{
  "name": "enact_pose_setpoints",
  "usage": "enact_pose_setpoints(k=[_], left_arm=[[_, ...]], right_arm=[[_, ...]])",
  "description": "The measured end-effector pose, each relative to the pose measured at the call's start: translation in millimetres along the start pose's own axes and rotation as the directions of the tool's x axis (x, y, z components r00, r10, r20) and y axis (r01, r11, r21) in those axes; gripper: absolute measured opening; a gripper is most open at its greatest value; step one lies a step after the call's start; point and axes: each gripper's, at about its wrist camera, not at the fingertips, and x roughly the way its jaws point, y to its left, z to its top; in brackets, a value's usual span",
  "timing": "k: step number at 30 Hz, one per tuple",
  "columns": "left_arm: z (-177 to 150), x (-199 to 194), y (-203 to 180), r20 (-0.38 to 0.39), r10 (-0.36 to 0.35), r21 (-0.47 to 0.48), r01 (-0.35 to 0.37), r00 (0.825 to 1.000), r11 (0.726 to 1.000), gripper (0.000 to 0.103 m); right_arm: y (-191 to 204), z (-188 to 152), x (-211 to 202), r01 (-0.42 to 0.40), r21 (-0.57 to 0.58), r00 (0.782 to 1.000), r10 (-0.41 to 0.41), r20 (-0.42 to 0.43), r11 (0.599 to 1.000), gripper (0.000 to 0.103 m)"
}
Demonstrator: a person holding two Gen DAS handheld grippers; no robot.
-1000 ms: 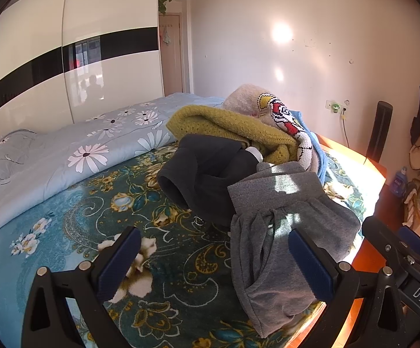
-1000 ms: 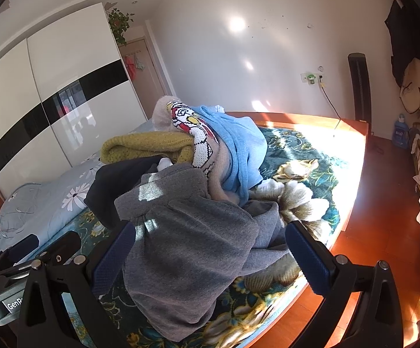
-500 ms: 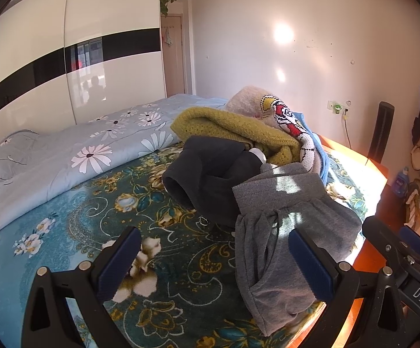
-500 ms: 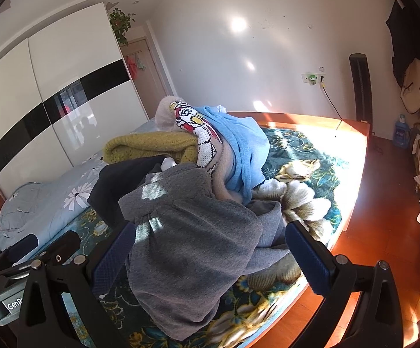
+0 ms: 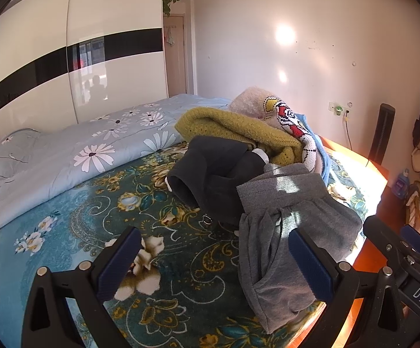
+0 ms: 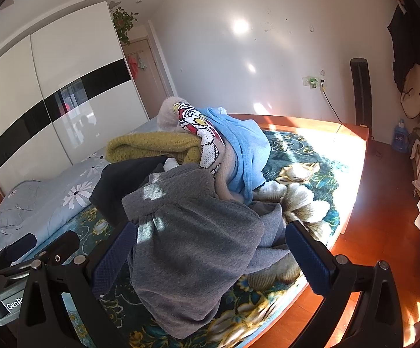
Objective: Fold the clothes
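With both the left hand-held gripper point(image 5: 215, 256) and right hand-held gripper point(image 6: 210, 249) spread apart and empty, the grey garment point(image 6: 192, 240) overhanging the bed point(image 5: 65, 232) edge at 5 o'clock could slide off.

Unfolded clothes point(image 5: 268, 174) heap, bed edge

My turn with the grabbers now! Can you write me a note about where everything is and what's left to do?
Left gripper: open, holds nothing, above the bedspread.
Right gripper: open, holds nothing, facing the grey garment.
Clothes sit in one heap: grey garment nearest at the bed's edge, black garment behind it, then mustard knit, patterned sweater and blue top.
Done: nothing looks folded.
Left: every piece; the grey one is probably the easiest start.
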Motion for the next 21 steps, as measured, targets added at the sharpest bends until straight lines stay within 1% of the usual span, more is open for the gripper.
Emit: enact_pose_setpoints(k=[4, 7, 10, 13, 16, 21], left_arm=[[-1, -1, 5, -0.005, -0.021, -0.012, 0.021, 1.000, 1.000, 0.103], [-5, 0, 13, -0.024, -0.045, -0.034, 0.044, 0.999, 0.998, 0.103], [-12, 1, 25, -0.034, -0.016, -0.049, 0.015, 0.999, 0.999, 0.103], [-19, 2, 42, -0.042, 0.019, -0.076, -0.022, 0.999, 0.997, 0.103], [-27, 1, 59, -0.054, 0.017, -0.119, -0.024, 0.998, 0.993, 0.103], [-38, 1, 82, -0.076, 0.024, -0.160, -0.036, 0.997, 0.986, 0.103]], right_arm=[[1, -1, 0, -0.022, -0.001, 1.000, 0.022, 0.004, 1.000, 0.103], [0, -1, 2, -0.031, 0.010, 0.999, 0.030, 0.008, 0.999, 0.103], [-1, -3, 11, -0.037, 0.000, 0.999, 0.037, 0.002, 0.999, 0.103], [7, -11, 28, -0.062, -0.037, 0.996, 0.059, -0.072, 0.997, 0.103], [22, -23, 42, -0.094, -0.078, 0.988, 0.083, -0.132, 0.993, 0.103], [60, -46, 62, -0.140, -0.177, 0.976, 0.106, -0.192, 0.974, 0.103]])
